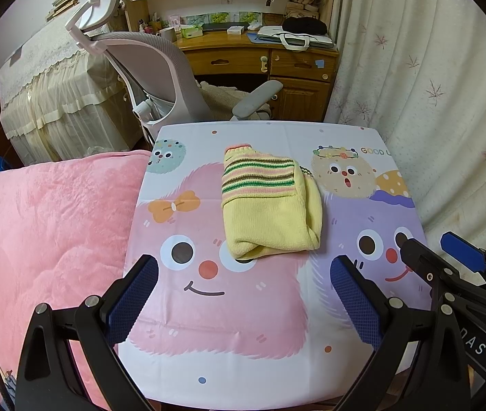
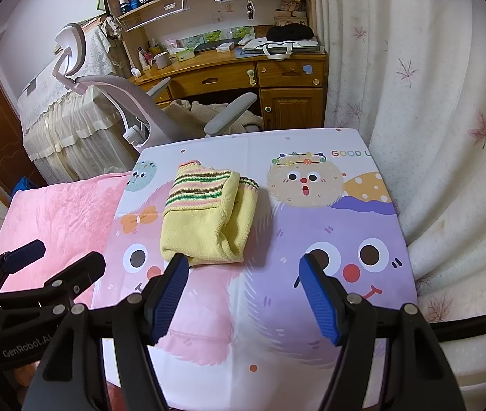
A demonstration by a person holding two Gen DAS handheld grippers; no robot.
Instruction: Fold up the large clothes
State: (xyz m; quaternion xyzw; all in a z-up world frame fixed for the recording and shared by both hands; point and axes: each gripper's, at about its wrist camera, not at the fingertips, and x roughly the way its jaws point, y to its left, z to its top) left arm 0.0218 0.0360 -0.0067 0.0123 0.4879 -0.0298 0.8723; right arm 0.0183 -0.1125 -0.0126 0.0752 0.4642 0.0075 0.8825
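A yellow knit sweater [image 1: 270, 205] with green, pink and brown stripes lies folded into a compact bundle on the cartoon-print tablecloth [image 1: 215, 328]. It also shows in the right wrist view [image 2: 208, 219]. My left gripper [image 1: 243, 291] is open and empty, above the cloth just in front of the sweater. My right gripper [image 2: 243, 291] is open and empty, in front of the sweater and slightly to its right. The right gripper shows at the right edge of the left wrist view [image 1: 448, 257]; the left gripper shows at the left of the right wrist view [image 2: 48, 263].
A pink blanket [image 1: 48, 233] lies to the left of the table. A grey office chair [image 1: 161, 78] and a wooden desk [image 1: 260, 58] stand beyond the table's far edge. A white curtain [image 1: 431, 85] hangs along the right side.
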